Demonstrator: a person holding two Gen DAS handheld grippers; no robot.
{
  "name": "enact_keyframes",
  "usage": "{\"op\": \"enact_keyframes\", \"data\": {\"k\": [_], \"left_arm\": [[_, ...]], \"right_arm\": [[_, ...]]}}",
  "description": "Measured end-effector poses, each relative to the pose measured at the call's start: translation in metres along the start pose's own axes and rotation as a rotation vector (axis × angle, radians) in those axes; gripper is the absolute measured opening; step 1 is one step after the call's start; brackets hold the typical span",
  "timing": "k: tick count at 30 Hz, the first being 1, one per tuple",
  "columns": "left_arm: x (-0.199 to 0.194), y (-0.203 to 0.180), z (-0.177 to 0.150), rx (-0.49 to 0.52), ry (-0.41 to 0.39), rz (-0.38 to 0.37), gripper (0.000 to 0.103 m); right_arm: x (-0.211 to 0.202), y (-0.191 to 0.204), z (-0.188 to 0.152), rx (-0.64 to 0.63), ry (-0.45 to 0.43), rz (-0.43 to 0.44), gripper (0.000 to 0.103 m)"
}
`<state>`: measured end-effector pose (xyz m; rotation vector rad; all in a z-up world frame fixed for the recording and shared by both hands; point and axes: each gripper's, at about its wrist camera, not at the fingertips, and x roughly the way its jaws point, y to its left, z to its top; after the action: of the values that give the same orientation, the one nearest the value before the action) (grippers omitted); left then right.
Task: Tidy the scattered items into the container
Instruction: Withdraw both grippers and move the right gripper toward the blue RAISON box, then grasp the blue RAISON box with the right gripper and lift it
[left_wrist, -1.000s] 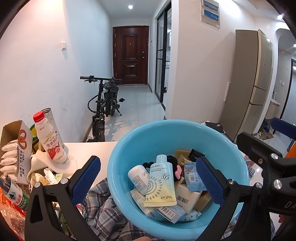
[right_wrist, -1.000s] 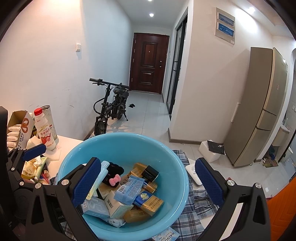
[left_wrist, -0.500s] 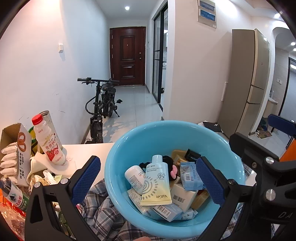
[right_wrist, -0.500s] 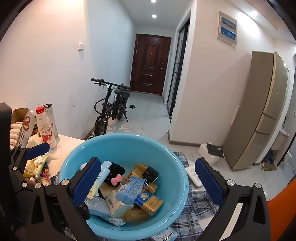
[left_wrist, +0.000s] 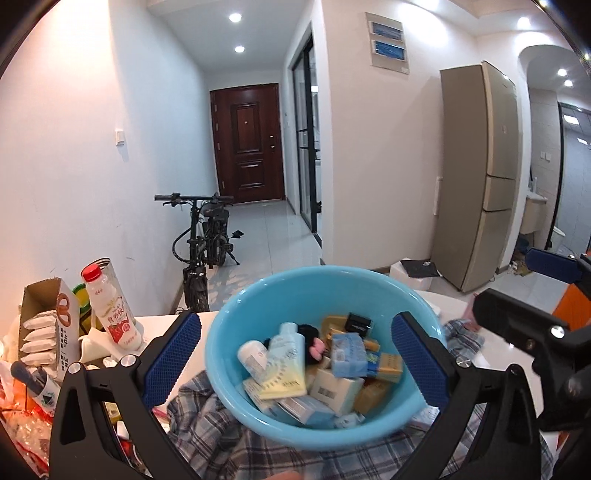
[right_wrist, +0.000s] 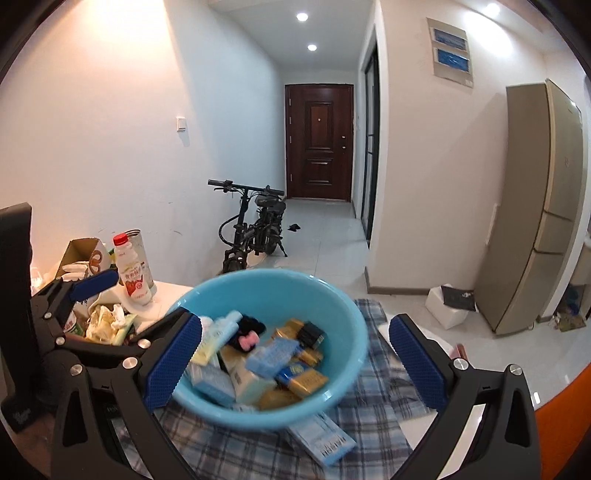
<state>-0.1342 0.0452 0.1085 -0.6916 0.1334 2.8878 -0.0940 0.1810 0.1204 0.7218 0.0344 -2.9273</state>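
Blue basin (full) — left gripper, right gripper spread wide, empty.

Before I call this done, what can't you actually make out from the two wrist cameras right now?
- Blue basin: items inside are motion-blurred in both views; labels unreadable.
- Light blue packet: its upper end is hidden under the basin in the right wrist view.
- Plaid cloth: cut off by the frame bottom and the fingers; anything lying there is unseen.
- Clutter beside the milk bottle: too jumbled and edge-distorted to identify.
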Motion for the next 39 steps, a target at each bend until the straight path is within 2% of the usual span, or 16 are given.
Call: {"op": "enact_keyframes", "data": {"k": [2,6,12,18,23,29,33,39], "left_arm": [[-0.004,-0.008,-0.005,0.010,0.015,0.003,0.103],[-0.010,-0.021,-0.023,0.017,0.039,0.026,0.103],[-0.009,-0.032,-0.064,0.007,0.130,0.057,0.103],[-0.013,-0.031,-0.096,-0.025,0.190,0.072,0.103],[-0.010,-0.032,-0.109,-0.040,0.223,0.066,0.103],[0.002,-0.033,-0.122,-0.024,0.268,0.059,0.103],[0.009,-0.033,-0.127,-0.020,0.284,0.053,0.103],[0.017,-0.026,-0.134,-0.040,0.309,0.050,0.103]], "right_arm": [[-0.006,-0.011,-0.008,0.009,0.004,-0.013,0.103],[-0.013,-0.034,-0.030,0.047,0.039,0.019,0.103],[-0.007,-0.047,-0.076,0.043,0.113,0.054,0.103],[0.040,-0.044,-0.124,-0.025,0.255,0.070,0.103],[0.092,-0.045,-0.149,-0.044,0.368,0.075,0.103],[0.131,-0.045,-0.166,-0.051,0.429,0.088,0.103],[0.141,-0.046,-0.168,-0.067,0.452,0.057,0.102],[0.159,-0.050,-0.173,-0.053,0.495,0.085,0.092]]}}
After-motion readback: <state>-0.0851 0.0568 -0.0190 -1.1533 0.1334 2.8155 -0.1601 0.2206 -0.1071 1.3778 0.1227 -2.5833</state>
